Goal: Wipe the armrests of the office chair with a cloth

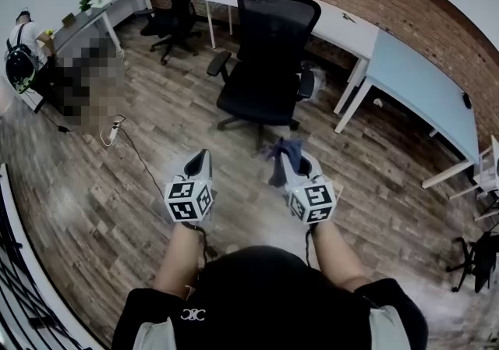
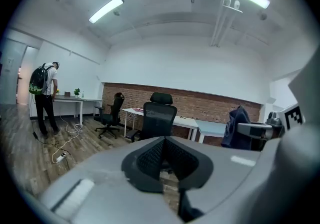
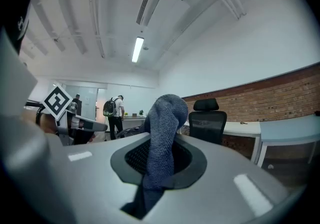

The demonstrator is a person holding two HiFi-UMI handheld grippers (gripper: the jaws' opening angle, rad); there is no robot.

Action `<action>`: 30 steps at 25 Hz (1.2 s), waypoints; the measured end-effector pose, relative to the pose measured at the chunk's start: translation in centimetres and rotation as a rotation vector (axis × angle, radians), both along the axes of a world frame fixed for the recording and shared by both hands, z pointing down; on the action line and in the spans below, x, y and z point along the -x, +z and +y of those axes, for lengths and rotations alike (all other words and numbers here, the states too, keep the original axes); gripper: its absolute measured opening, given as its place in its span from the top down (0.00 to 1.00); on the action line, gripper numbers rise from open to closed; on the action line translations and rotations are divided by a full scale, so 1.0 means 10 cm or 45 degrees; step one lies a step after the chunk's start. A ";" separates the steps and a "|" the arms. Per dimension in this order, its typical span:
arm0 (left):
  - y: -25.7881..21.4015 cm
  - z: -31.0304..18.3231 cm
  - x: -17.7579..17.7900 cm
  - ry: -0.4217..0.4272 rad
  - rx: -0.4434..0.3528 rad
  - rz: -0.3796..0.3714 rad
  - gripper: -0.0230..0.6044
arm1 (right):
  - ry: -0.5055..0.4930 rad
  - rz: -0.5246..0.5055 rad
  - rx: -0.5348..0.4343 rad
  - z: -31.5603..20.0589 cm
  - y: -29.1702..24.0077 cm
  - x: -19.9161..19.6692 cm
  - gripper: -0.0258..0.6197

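Wood floor [image 1: 93, 208] separates the person from the office chair [image 1: 269, 60]: right gripper [image 1: 295, 160] jaws clamp the cloth [image 1: 279, 155], left gripper [image 1: 201, 161] jaws closed on nothing, so reaching an armrest [image 1: 219, 64] likely comes next.

no text is legible (the shirt logo [image 1: 192, 314] is too small).

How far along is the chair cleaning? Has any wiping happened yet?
Barely begun. Done: the cloth is clamped in the right gripper. In hand: both grippers are held short of the office chair; the left gripper is shut and empty. Left: both armrests, neither touched yet.
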State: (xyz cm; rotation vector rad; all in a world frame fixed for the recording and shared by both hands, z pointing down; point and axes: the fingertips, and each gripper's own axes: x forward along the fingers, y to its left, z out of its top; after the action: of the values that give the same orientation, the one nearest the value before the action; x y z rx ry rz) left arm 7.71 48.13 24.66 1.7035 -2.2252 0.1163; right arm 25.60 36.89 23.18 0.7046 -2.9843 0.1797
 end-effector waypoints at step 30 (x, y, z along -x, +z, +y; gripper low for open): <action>0.26 0.06 0.56 0.048 -0.019 0.080 0.96 | -0.021 0.097 -0.008 0.24 0.21 0.56 0.89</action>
State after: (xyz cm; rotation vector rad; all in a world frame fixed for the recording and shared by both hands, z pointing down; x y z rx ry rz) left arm 2.08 48.75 27.28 1.7331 -2.1547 0.0538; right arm 20.01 39.33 25.24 0.6718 -2.9183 0.1393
